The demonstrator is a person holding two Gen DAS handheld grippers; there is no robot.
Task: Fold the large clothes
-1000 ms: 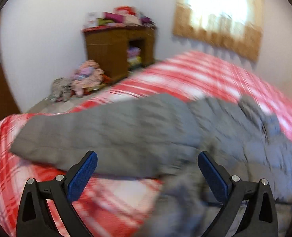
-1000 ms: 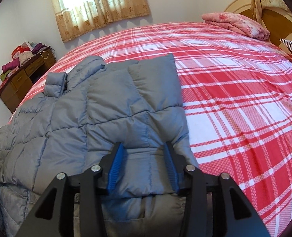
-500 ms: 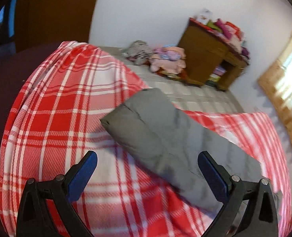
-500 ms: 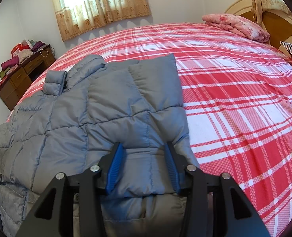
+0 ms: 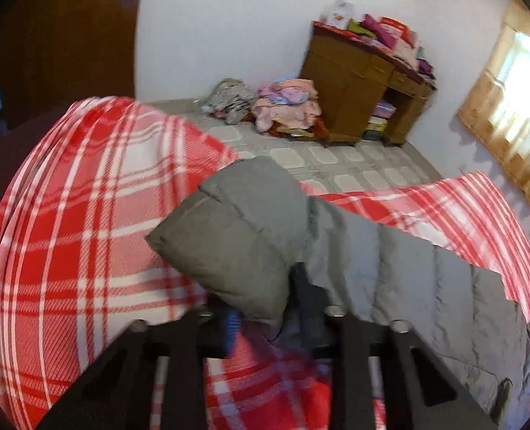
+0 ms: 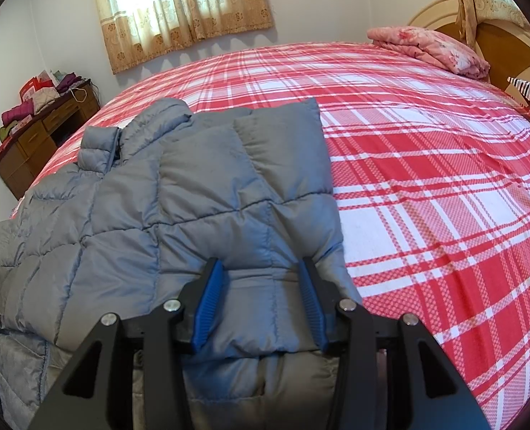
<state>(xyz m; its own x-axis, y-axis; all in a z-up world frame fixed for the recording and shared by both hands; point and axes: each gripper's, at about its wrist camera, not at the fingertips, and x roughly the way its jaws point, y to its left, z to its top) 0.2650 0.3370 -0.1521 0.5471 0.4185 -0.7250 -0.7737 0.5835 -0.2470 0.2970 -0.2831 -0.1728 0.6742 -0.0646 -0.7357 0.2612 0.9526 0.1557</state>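
A grey quilted puffer jacket (image 6: 164, 193) lies spread on the bed with the red and white plaid sheet (image 6: 426, 165). Its right sleeve is folded across the body. My right gripper (image 6: 261, 276) holds the folded sleeve between its blue pads (image 6: 209, 301), jaws partly closed on the thick fabric. In the left wrist view my left gripper (image 5: 265, 308) is shut on the cuff end of the other sleeve (image 5: 243, 236), which bunches up over the fingers and hides the right pad. The sleeve runs off to the right toward the jacket body (image 5: 480, 304).
A wooden desk (image 5: 358, 93) piled with clothes stands by the wall, with more clothes (image 5: 286, 104) on the tiled floor beside it. A dark door (image 5: 64, 36) is at left. A pink folded blanket (image 6: 429, 50) lies near the headboard (image 6: 497, 36). A curtained window (image 6: 178, 7) is behind the bed.
My left gripper swung to the sleeve end, moved onto it and closed on the cuff; it was open before. My right gripper has kept its hold in place.
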